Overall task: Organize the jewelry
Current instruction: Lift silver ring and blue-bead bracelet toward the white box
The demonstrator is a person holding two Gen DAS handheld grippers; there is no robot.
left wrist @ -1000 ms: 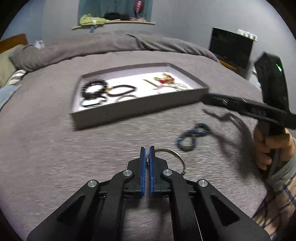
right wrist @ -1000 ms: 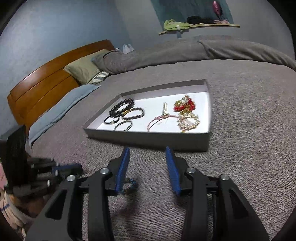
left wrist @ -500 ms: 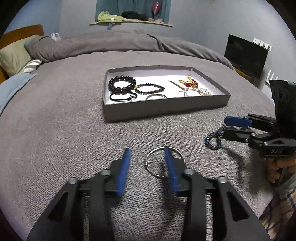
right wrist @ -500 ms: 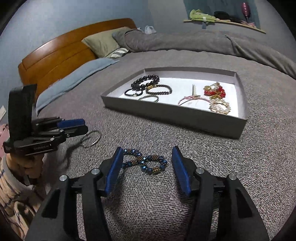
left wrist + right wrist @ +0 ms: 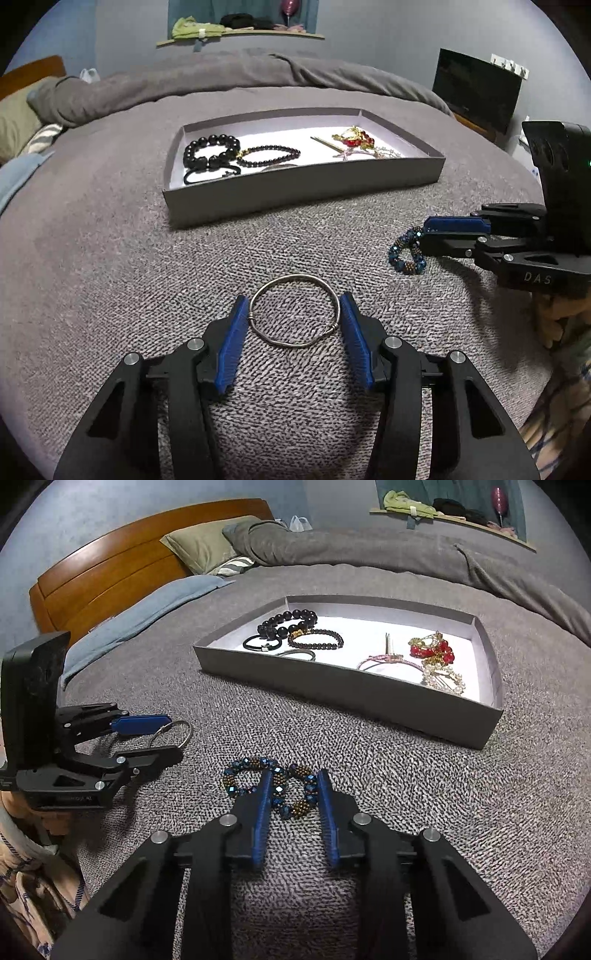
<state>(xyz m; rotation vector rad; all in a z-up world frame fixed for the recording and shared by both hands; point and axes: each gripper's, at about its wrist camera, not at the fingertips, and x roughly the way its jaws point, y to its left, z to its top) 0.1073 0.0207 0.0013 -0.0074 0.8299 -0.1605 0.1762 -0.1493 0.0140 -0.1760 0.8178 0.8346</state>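
A silver bangle (image 5: 294, 311) lies flat on the grey bedspread, between the open blue pads of my left gripper (image 5: 293, 306); it also shows in the right wrist view (image 5: 173, 731). A blue and bronze beaded bracelet (image 5: 273, 786), twisted in a figure eight, lies on the bedspread. My right gripper (image 5: 293, 779) is open with its fingers around the bracelet's right loop; from the left wrist view the bracelet (image 5: 406, 254) sits at the right gripper's tips (image 5: 428, 232). The grey tray (image 5: 295, 192) holds black bead bracelets (image 5: 210, 151) and red and gold pieces (image 5: 354, 138).
The tray (image 5: 354, 694) stands farther up the bed. Pillows (image 5: 207, 546) and a wooden headboard (image 5: 103, 576) are at the far left. A folded grey duvet (image 5: 221, 81) runs across the back. A dark screen (image 5: 476, 92) stands to the right.
My left gripper has opened and now straddles the silver bangle. My right gripper has moved down and forward, its fingers narrowing around the beaded bracelet's right loop.
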